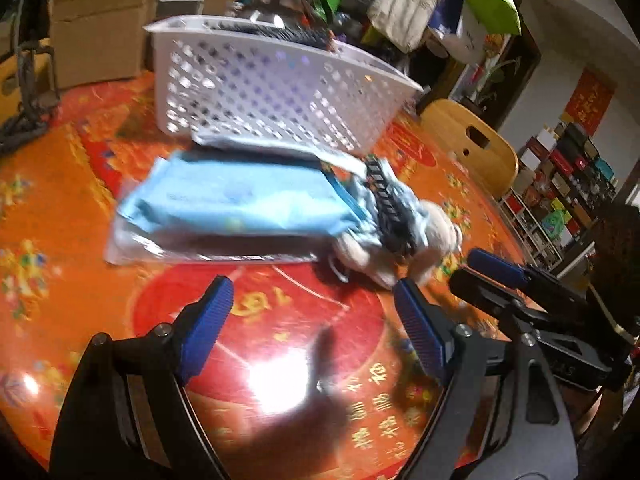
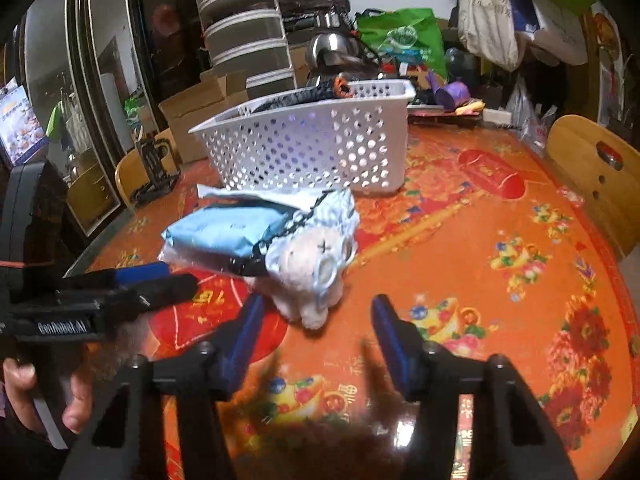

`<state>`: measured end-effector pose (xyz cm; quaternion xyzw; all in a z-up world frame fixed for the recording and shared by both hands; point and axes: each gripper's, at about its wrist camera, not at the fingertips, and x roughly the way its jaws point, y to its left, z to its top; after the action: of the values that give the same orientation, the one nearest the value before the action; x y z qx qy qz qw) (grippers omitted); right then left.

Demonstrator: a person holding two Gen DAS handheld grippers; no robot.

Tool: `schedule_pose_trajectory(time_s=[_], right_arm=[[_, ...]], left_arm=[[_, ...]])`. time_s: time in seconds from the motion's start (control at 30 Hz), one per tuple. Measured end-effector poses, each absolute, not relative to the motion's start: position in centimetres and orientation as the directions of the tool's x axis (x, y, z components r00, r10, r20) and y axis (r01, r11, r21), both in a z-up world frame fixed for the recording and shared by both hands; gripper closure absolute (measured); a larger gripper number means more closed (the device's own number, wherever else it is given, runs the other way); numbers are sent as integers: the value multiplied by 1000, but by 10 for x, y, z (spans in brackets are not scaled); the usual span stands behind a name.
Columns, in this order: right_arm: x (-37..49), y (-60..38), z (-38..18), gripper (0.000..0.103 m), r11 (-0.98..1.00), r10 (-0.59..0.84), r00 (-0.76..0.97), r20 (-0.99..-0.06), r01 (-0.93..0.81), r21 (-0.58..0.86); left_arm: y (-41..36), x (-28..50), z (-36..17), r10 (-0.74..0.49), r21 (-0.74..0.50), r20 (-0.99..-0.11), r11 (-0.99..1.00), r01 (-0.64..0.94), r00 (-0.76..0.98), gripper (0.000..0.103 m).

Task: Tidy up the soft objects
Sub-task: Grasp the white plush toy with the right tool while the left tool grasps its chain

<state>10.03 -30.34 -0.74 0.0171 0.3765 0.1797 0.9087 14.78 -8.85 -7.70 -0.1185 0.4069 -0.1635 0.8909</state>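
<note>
plush toy [image 2: 316,276] just beyond open right tongs [image 2: 316,322], untouched

white perforated basket [image 2: 312,148], blue pack [image 2: 224,228]

I can't read the blurred blue pack [image 1: 240,196]; the toy's [image 2: 316,276] body hides behind it. The basket's [image 2: 304,148] contents stay mostly hidden, and the chair [image 2: 600,176] is cut off.
</note>
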Motion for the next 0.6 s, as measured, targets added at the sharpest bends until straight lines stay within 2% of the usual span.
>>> schedule_pose_trajectory(time_s=[0.13,0.2,0.3,0.37,0.47,0.6], right_arm=[[112,-296,-13,50,930,337,634,-696,-337,144],[121,-291,-18,50,930,331,620,-711,-343,133],[132,-287,-25,62,924,341,598,-725,-356,141],[136,-287,-28,75,920,354,581,-733,-355,163],[136,-291,-27,80,919,363,583,-726,-354,175],[136,-294,-28,84,916,374,577,-726,-350,194]], left_arm=[[-104,150,-80,-390,-323,-686,920,224,614,23],[-108,152,-83,-403,-338,-687,914,226,604,27],[-110,158,-86,-404,-346,-689,913,217,601,32],[-109,162,-88,-411,-358,-687,909,213,599,36],[-110,170,-90,-410,-359,-692,910,208,595,40],[-116,179,-93,-429,-377,-694,901,217,578,55]])
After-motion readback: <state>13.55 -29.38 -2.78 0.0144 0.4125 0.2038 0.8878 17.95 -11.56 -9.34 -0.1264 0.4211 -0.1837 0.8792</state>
